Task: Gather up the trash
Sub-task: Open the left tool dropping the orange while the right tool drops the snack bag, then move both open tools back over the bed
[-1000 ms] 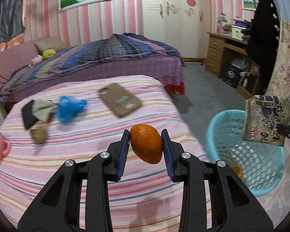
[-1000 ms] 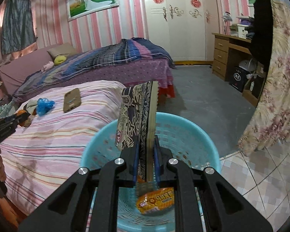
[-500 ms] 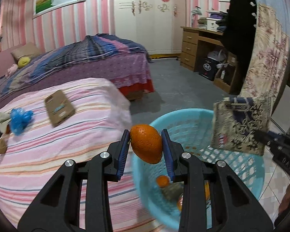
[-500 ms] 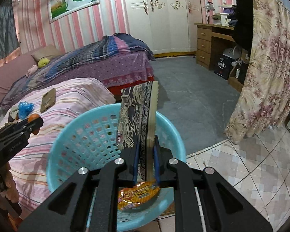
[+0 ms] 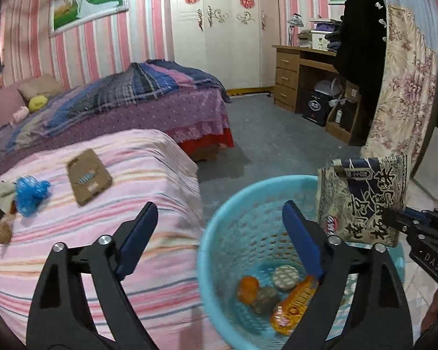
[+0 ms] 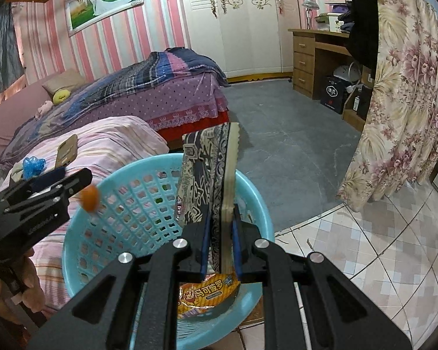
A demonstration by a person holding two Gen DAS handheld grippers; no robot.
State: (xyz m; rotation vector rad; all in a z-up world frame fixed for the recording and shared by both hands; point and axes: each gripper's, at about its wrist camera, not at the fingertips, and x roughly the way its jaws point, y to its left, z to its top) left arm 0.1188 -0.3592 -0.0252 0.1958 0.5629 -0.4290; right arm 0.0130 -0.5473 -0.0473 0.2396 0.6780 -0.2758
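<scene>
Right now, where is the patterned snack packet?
The patterned snack packet stands upright, clamped in the right tongs over the light-blue plastic basket, at the right edge of the left wrist view.

One blue basket (image 5: 236,221) below the tools. One patterned packet (image 5: 362,198) pinched in the right tool (image 6: 220,227). One orange fruit (image 6: 90,198) just off the left tool (image 5: 219,242). One orange snack bag (image 5: 292,303) under both tools. Two beds ahead-left: one striped bed (image 5: 149,157), one purple bed (image 5: 189,108). One brown phone case (image 5: 88,172) and one blue wad (image 5: 29,191) there.
</scene>
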